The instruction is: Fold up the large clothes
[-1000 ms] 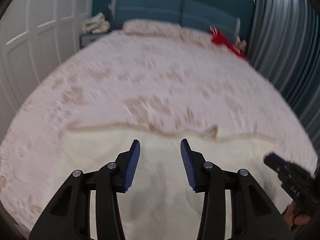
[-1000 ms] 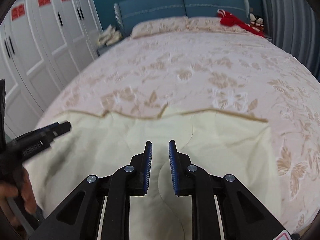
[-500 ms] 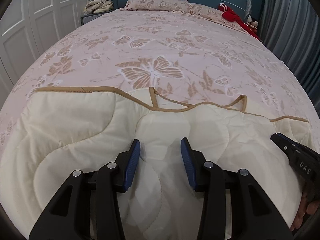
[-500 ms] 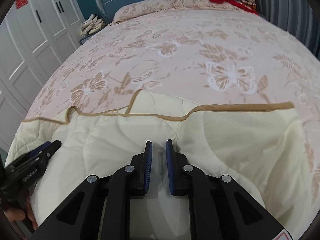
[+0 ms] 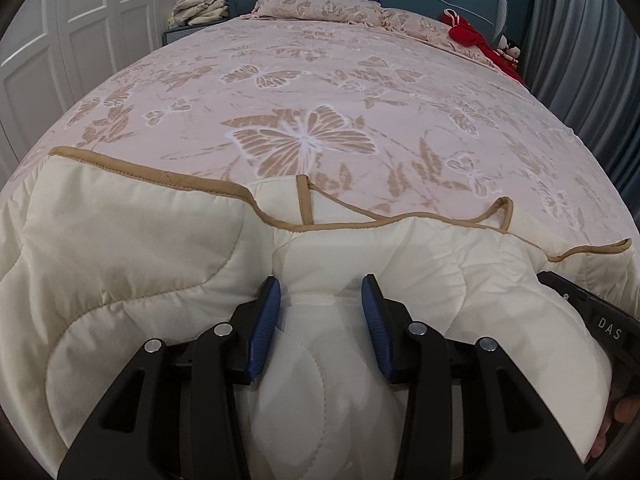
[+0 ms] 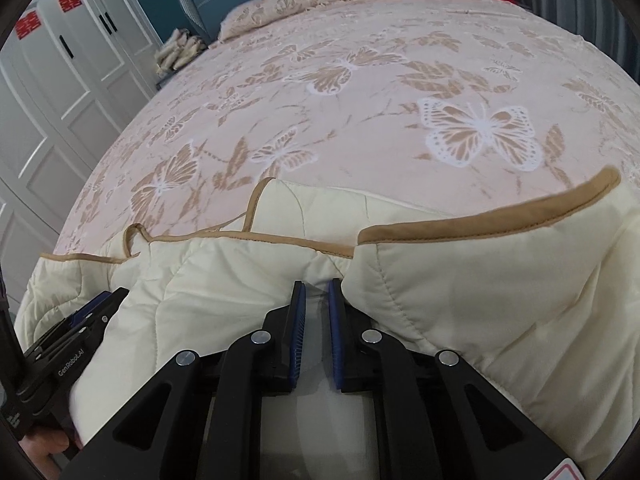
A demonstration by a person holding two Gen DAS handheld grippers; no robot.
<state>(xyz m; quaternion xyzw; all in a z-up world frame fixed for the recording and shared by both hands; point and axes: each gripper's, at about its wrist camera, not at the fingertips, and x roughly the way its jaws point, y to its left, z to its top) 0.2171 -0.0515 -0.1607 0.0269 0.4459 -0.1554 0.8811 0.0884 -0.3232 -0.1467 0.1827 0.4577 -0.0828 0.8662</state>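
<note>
A cream quilted blanket (image 5: 132,248) with tan binding lies bunched at the foot of the bed; it also shows in the right wrist view (image 6: 480,292). My left gripper (image 5: 320,300) has its jaws apart with a fold of the blanket bulging between them. My right gripper (image 6: 317,292) has its jaws nearly together, pinching a fold of the blanket. The right gripper shows at the right edge of the left wrist view (image 5: 592,316); the left gripper shows at the lower left of the right wrist view (image 6: 76,332).
The pink butterfly-print bedspread (image 5: 320,92) covers the bed beyond the blanket. Pillows (image 5: 320,8) and a red item (image 5: 468,36) lie at the headboard. White wardrobe doors (image 6: 52,92) stand left, grey curtains (image 5: 580,40) right. Folded cloth (image 5: 200,6) sits on a nightstand.
Both grippers have dropped closer to the blanket and pushed forward. The blanket has bunched up into folds around them, and its tan edge has drawn nearer.
</note>
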